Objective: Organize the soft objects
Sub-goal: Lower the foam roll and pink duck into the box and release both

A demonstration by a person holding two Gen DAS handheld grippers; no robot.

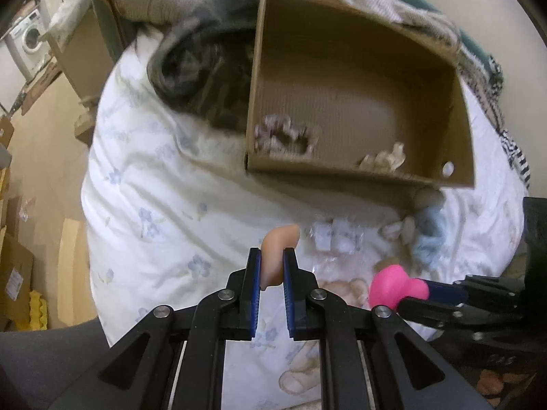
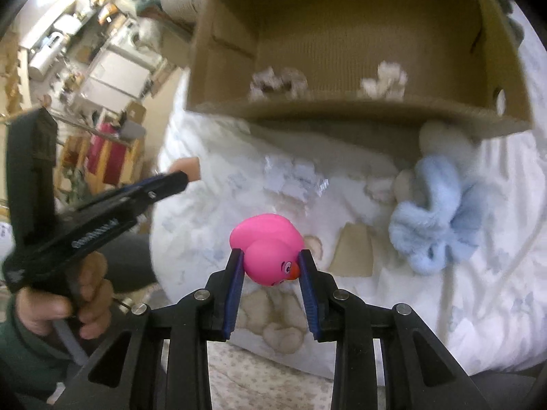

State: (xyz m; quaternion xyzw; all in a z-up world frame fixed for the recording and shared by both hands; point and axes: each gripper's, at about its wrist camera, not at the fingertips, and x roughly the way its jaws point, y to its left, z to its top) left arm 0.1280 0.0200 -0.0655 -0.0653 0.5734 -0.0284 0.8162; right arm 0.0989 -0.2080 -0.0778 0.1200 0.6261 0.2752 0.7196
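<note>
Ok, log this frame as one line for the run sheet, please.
left claw: shut on peach toy | right claw: shut on pink duck | cardboard box: ahead, two soft items inside

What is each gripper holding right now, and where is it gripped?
Left gripper: peach soft piece, pinched mid-length. Right gripper: pink rubber duck, clamped across its head.

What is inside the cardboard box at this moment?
The cardboard box holds two soft items near its front wall: a grey-brown scrunchie on the left and a cream one on the right. The front wall hides their lower parts.
</note>
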